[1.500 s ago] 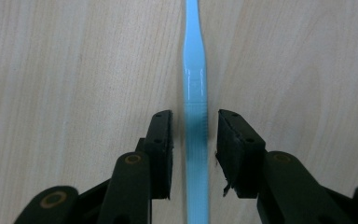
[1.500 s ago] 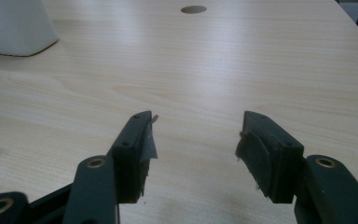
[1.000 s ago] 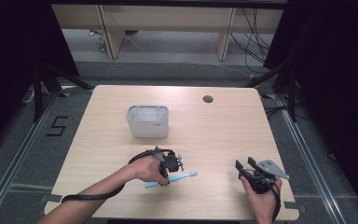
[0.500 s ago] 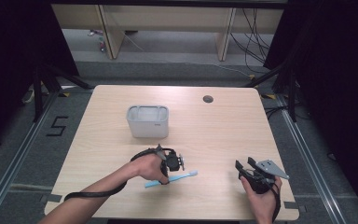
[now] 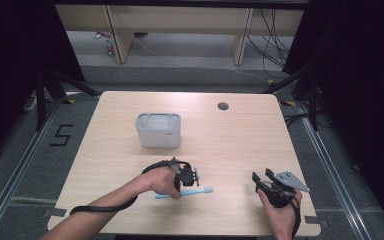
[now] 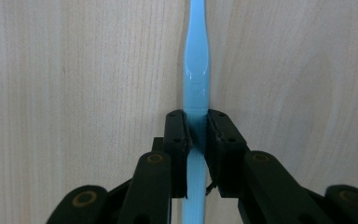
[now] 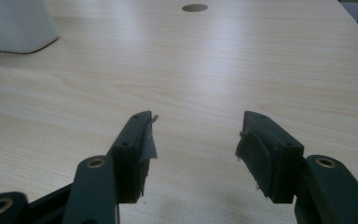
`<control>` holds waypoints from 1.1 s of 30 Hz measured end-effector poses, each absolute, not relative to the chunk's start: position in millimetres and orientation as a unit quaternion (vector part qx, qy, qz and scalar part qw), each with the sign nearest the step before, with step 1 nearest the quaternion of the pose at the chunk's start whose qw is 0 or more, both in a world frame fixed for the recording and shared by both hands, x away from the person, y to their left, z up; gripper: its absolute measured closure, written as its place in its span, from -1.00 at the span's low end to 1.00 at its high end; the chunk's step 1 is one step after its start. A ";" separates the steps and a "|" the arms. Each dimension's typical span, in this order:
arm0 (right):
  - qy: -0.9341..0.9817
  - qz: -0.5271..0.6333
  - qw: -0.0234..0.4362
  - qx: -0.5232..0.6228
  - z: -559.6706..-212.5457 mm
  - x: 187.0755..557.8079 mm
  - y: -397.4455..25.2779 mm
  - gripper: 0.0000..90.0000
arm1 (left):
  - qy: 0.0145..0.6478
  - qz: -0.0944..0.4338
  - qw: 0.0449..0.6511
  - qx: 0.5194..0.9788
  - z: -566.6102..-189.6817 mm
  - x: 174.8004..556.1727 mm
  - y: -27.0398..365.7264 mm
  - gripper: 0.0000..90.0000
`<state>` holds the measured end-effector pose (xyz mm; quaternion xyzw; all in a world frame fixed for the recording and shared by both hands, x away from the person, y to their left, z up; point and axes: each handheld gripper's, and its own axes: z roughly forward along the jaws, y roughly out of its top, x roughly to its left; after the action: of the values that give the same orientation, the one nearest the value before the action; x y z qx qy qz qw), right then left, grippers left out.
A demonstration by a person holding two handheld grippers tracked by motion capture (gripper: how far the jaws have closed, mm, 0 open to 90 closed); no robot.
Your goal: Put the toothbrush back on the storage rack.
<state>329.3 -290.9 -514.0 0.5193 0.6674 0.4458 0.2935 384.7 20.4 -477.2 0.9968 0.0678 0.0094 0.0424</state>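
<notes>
A light blue toothbrush [image 5: 200, 191] lies flat on the wooden table [image 5: 230, 140] near its front edge. My left gripper [image 5: 185, 181] points straight down at it. In the left gripper view the toothbrush [image 6: 196, 70] handle runs between the two black jaws and my left gripper [image 6: 196, 128] is shut on it. My right gripper [image 5: 261, 181] rests at the front right of the table, held in a hand. In the right gripper view my right gripper [image 7: 196, 135] stands open, nothing between its fingers, low over bare wood.
A white rectangular bin [image 5: 158, 130] stands behind the left hand, and the bin [image 7: 16, 25] shows at the upper left in the right gripper view. A round cable hole [image 5: 223, 106] sits near the table's far edge. Dark floor and rails surround the table.
The left hand and its gripper have settled slightly lower onto the toothbrush. The right gripper has stayed where it was.
</notes>
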 end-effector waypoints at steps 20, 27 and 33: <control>0.671 0.438 0.294 0.520 -512.8 327.9 -291.0 -0.01 | 0.039 0.001 0.068 0.997 -475.9 387.6 30.4 0.75; 0.673 0.438 0.293 0.520 -512.5 327.7 -290.8 -0.01 | 0.038 0.006 0.096 0.995 -466.3 388.6 35.0 0.75; 0.674 0.436 0.292 0.521 -512.6 327.6 -290.5 -0.01 | 0.043 0.018 0.136 0.990 -455.7 389.2 41.7 0.75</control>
<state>327.6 -290.5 -512.6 0.5206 0.6736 0.4356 0.2924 389.2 41.7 -455.7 0.9896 0.0429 0.0178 0.1364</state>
